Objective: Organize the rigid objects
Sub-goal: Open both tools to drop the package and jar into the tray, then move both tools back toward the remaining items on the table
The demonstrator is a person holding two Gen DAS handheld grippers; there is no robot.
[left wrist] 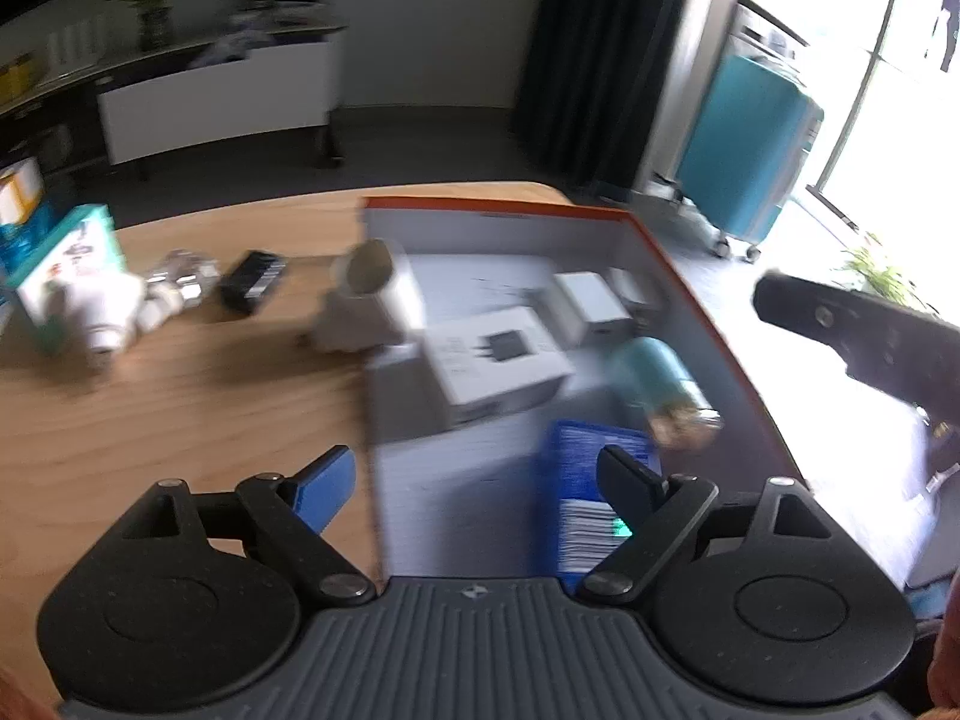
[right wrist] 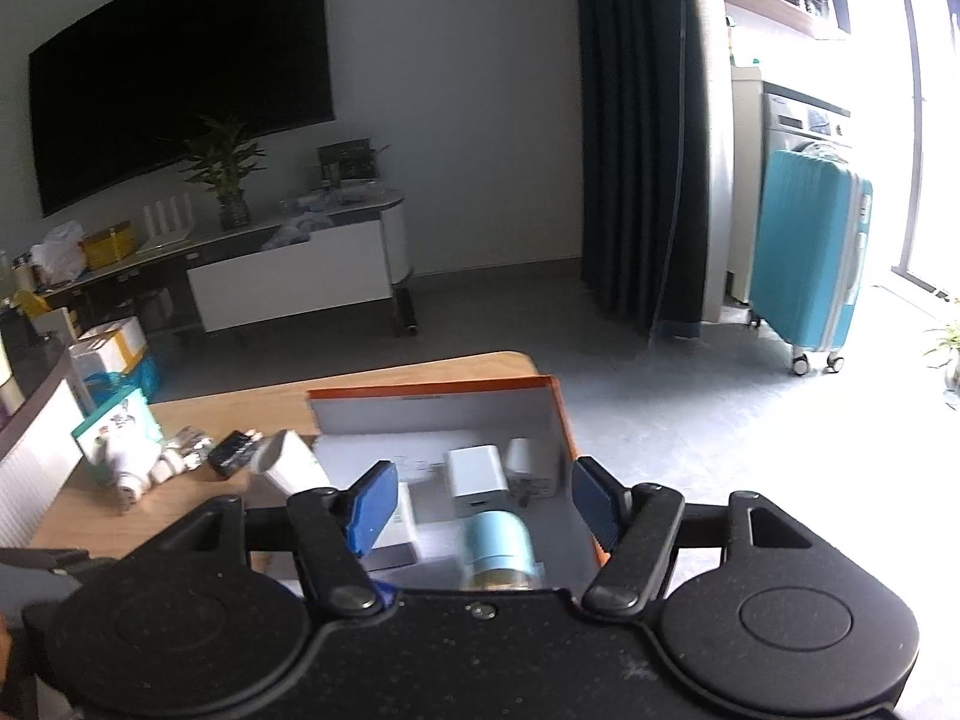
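The left gripper [left wrist: 474, 483] is being held with its fingers spread wide and nothing between them, poised above the near end of the orange-edged box [left wrist: 708, 300]. Just ahead of the right-hand finger, a blue carton [left wrist: 585, 468] is lying inside the box, and beyond it a teal can [left wrist: 660, 378] is resting on its side, its long axis running away from the fingers and its metal end toward them. A white box [left wrist: 498, 354] and a small white adapter [left wrist: 591, 300] are sitting farther ahead.

The right gripper [right wrist: 486, 507] is likewise being held open and empty, with the teal can [right wrist: 498, 546] lying directly between and below its fingers.

What is being left to sort appears to lie outside the box: a white tube [left wrist: 375, 294] is leaning against the box's left wall, ahead and slightly left of the left fingers, with its axis tilted toward the box. Farther left on the wooden table [left wrist: 180, 396], a black block [left wrist: 252, 279], some shiny wrapped pieces [left wrist: 180, 276] and a white toy [left wrist: 102, 324] are lying well apart from the fingers.

The left gripper is judged to be the nearer to these, so a reach ahead and leftward, with the fingers closed across the tube's width, would probably be needed. Heavy blur is hiding finer detail.
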